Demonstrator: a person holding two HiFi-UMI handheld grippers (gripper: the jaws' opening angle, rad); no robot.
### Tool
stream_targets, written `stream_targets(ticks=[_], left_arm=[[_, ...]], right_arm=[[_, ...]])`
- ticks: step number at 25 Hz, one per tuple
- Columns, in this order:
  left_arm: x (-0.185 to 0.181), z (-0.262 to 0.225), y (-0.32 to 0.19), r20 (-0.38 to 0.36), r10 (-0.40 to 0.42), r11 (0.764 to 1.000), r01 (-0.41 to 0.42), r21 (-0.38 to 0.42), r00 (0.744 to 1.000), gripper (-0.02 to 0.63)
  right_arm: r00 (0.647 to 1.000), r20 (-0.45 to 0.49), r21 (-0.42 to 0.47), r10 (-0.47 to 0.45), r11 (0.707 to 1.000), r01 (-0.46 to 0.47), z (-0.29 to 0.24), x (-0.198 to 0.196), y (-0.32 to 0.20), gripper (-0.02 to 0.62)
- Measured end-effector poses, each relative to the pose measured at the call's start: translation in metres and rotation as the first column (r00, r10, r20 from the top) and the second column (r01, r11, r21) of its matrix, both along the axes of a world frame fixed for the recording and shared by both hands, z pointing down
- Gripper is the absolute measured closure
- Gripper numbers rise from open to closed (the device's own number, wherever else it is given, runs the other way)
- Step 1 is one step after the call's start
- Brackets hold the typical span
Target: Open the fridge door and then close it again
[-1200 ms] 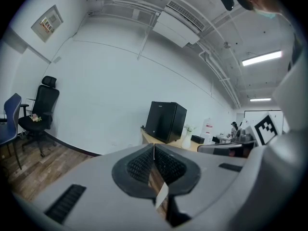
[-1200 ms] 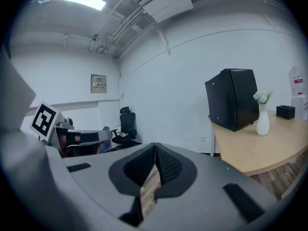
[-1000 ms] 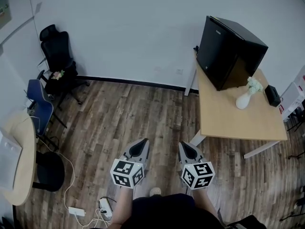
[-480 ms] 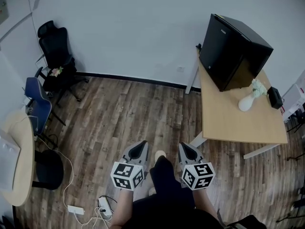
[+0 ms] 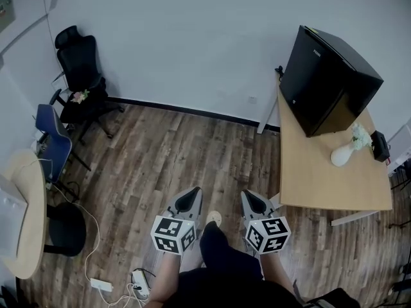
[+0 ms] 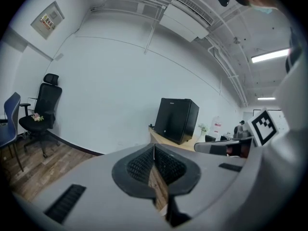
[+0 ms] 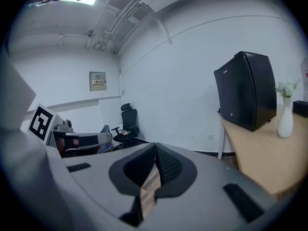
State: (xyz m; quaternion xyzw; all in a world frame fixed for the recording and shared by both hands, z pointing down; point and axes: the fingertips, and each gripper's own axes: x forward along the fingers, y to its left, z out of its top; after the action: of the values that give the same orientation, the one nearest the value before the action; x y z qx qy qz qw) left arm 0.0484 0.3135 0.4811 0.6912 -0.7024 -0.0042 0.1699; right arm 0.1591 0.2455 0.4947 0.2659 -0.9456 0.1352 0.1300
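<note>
Two tools, each grey plastic with ribbed black pads and one marker cube: the left tool [image 5: 187, 201] and the right tool [image 5: 252, 201] both have their jaws pressed together on nothing, side by side over the wood-plank floor [image 5: 160, 153]. Ahead and to their right, well apart from both, one boxy black fridge [image 5: 327, 76] stands with its door closed at the far end of a pale wooden surface [image 5: 314, 178], with one white vase [image 5: 342, 154] beside it (flowers in it). One black office chair [image 5: 78, 63] and one blue chair [image 5: 52, 133] stand at the left.
</note>
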Motion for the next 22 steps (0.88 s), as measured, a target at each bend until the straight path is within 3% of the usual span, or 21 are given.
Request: stream_targets(ticks=[22], left_arm=[[-0.092, -0.007, -0.178, 0.015, 0.060, 0.998, -0.060, -0.008, 0.998, 0.600]], right_arm=[[0.999, -0.004, 0.000, 0.046, 0.999, -0.046, -0.005, -0.095, -0.175, 0.604]])
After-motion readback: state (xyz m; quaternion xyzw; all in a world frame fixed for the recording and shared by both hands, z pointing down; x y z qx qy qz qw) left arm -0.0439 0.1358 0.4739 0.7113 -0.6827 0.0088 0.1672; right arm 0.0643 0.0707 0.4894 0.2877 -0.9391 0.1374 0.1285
